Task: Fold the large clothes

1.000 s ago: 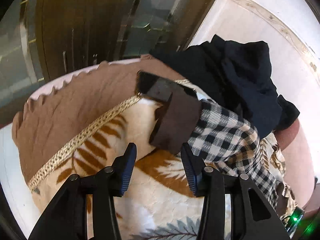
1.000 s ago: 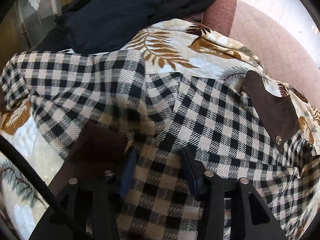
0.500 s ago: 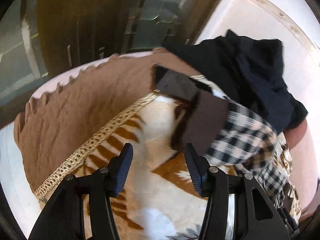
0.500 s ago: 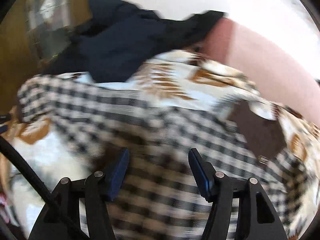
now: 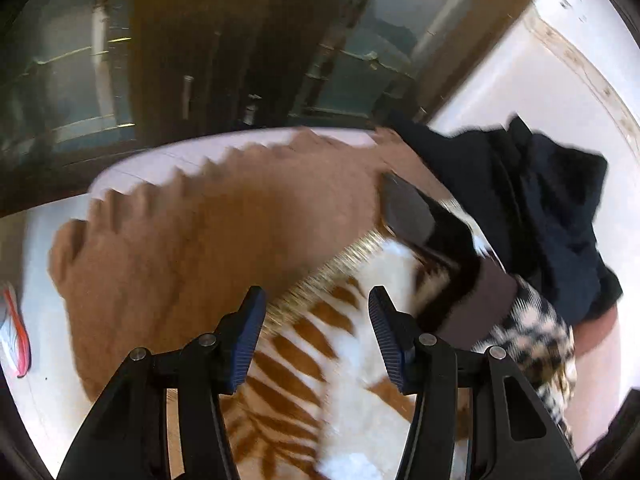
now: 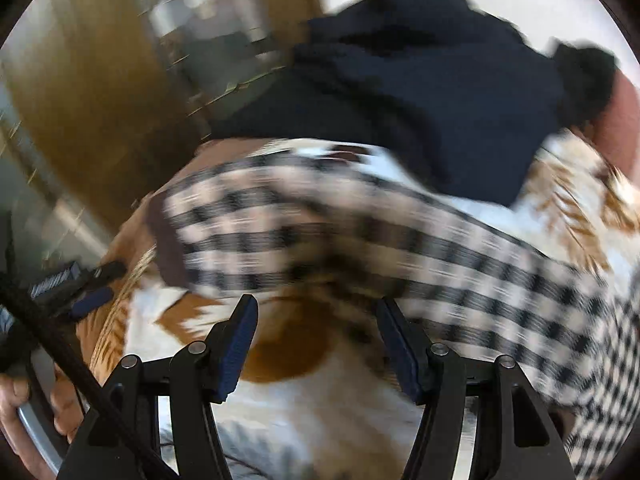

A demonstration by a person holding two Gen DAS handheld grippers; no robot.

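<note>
A black-and-white checked garment (image 6: 360, 248) with a dark brown cuff (image 6: 168, 240) lies spread on the bed, blurred by motion. Its sleeve end (image 5: 532, 336) and brown cuff (image 5: 484, 304) show at the right of the left wrist view. My left gripper (image 5: 316, 336) is open and empty above the blanket, left of the cuff. My right gripper (image 6: 316, 344) is open and empty, just in front of the garment's near edge. The left gripper (image 6: 80, 292) shows at the left of the right wrist view.
A cream blanket with brown leaf print (image 5: 320, 360) and a brown scalloped border (image 5: 200, 232) covers the bed. A dark navy garment (image 6: 420, 92) is heaped at the far side. A dark wooden glass-fronted cabinet (image 5: 240, 40) stands behind. A shoe (image 5: 14, 340) lies on the floor.
Both grippers have pulled back and swung left. The right gripper was over the checked cloth and is now off its near edge. The cuff has slid to the right in the left view.
</note>
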